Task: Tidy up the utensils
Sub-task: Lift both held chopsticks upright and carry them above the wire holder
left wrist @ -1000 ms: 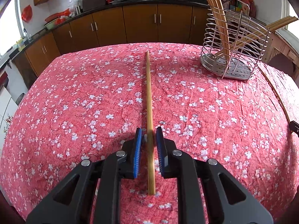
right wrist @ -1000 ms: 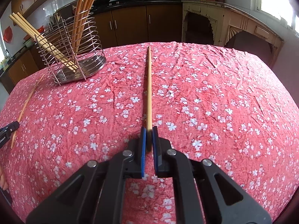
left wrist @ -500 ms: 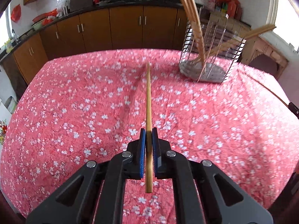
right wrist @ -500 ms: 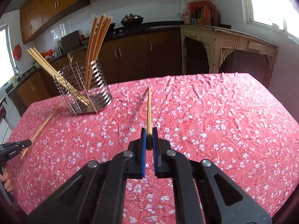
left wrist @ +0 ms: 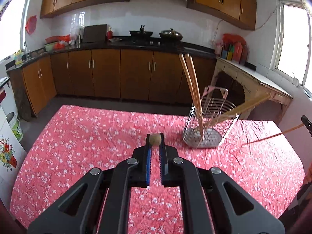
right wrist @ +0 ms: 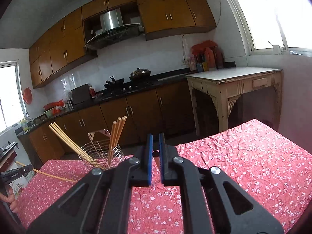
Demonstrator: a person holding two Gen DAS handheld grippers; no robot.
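Chopsticks are mid-carry, one in each gripper, both lifted clear of the worktop [left wrist: 81,128] with its red floral cloth. The left gripper [left wrist: 155,146] has its fingers clenched on a chopstick [left wrist: 155,138] that points straight at the camera, so only its round end shows between the blue pads. The right gripper [right wrist: 155,157] holds its own chopstick [right wrist: 156,154] the same way (little more than a dark tip shows in the narrow gap); from the left view that stick [left wrist: 273,135] slants down toward the cloth, tip low.

The wire rack [left wrist: 211,122] stands on the far right part of the worktop as the left camera sees it, already holding two bunches: one nearly upright, one leaning out over its rim. In the right view the rack [right wrist: 101,155] sits ahead and to the left, with the left gripper's stick crossing in front of it.

This looks like the transport step, pick-up done and drop-off pending. The next move calls for tipping each stick close to vertical, bringing its lower end over the rack's open top, and lowering between the wires before letting go. Crossing the two sticks on approach is the likely snag, so going one at a time seems wise.
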